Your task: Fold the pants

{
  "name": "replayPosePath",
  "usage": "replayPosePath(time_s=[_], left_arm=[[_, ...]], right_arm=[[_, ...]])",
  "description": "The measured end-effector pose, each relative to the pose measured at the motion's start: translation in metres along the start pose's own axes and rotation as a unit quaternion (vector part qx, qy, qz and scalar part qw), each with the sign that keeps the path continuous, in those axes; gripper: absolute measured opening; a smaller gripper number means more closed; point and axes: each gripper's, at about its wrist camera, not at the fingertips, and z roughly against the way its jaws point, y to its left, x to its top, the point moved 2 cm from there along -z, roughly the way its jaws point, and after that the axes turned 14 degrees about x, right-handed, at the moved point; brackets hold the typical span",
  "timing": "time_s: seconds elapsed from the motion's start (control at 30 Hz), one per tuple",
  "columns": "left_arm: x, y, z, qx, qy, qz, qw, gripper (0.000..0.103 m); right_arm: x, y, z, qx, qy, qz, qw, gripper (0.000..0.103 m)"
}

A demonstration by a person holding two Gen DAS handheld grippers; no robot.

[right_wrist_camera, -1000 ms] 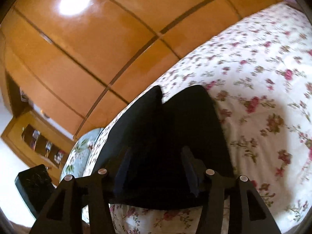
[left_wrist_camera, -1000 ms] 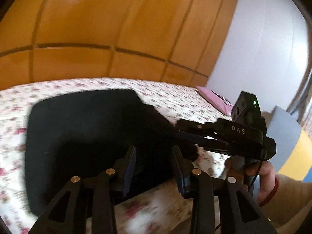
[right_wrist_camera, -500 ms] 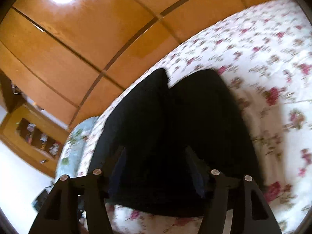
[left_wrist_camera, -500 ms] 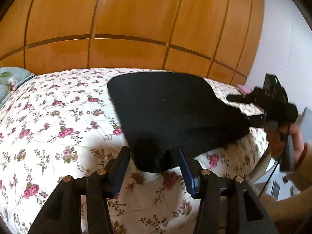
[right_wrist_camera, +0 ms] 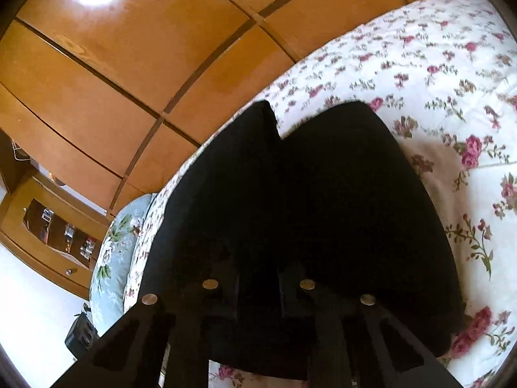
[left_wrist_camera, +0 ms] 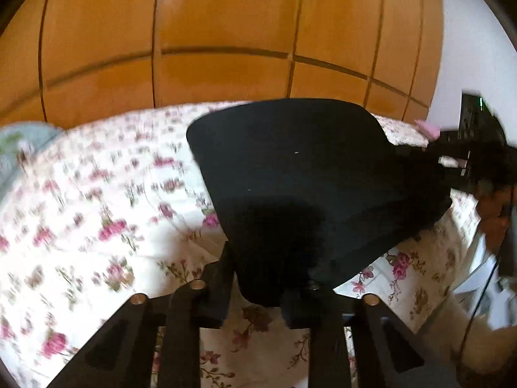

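Observation:
Black folded pants (left_wrist_camera: 300,174) lie on the floral bedspread (left_wrist_camera: 97,226). My left gripper (left_wrist_camera: 261,287) sits at their near corner, its jaws closing with the fabric bunched between the pads. At the right of the left wrist view, a hand holds my right gripper (left_wrist_camera: 410,155) at the pants' far right edge, blurred. In the right wrist view the pants (right_wrist_camera: 323,194) fill the middle. The right gripper (right_wrist_camera: 258,291) is closing on their near edge, with dark cloth between its fingers.
Orange wooden wardrobe panels (left_wrist_camera: 226,32) rise behind the bed. A pale blue floral pillow (right_wrist_camera: 113,252) lies at the head end, beside a wooden shelf unit (right_wrist_camera: 48,226). A pink item (left_wrist_camera: 426,127) rests at the bed's far right. Bare bedspread (right_wrist_camera: 452,80) stretches beyond the pants.
Both pairs of jaws have narrowed onto the pants' edges. The left gripper tilted down and drew in to the near corner. The right gripper moved slightly along its edge.

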Motion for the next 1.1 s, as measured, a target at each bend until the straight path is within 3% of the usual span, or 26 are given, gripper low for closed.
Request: replayPosePath(time_s=[0.1, 0.3, 0.5, 0.67, 0.77, 0.9, 1.0, 1.1], left_arm=[[0.009, -0.01, 0.014, 0.028, -0.021, -0.029, 0.9989, 0.017], [0.03, -0.033, 0.043, 0.023, -0.076, -0.074, 0.9941, 0.017], [0.003, -0.065, 0.023, 0.034, -0.044, -0.159, 0.9858, 0.017], [-0.008, -0.07, 0.023, 0.044, -0.064, -0.186, 0.9794, 0.019], [-0.008, -0.06, 0.032, 0.009, -0.054, -0.164, 0.9849, 0.023], [0.006, -0.016, 0.051, -0.093, -0.024, -0.05, 0.9941, 0.026], [0.026, 0.012, 0.063, -0.102, -0.036, 0.02, 0.9939, 0.028], [0.058, 0.012, 0.057, -0.094, -0.048, 0.032, 0.9939, 0.03]], right_arm=[[0.008, 0.013, 0.017, 0.007, -0.022, 0.019, 1.0, 0.014], [0.024, 0.026, 0.063, -0.013, -0.062, 0.051, 0.997, 0.013], [0.018, -0.017, 0.067, -0.065, -0.047, 0.015, 0.997, 0.013], [0.006, -0.043, 0.06, -0.064, -0.05, -0.003, 0.997, 0.013], [0.007, -0.041, 0.06, -0.067, -0.048, 0.004, 0.997, 0.013], [0.008, -0.032, 0.068, -0.078, -0.042, 0.01, 0.996, 0.025], [0.017, -0.013, 0.08, -0.146, -0.056, 0.071, 0.985, 0.028], [0.033, 0.014, 0.083, -0.151, -0.064, 0.123, 0.979, 0.028]])
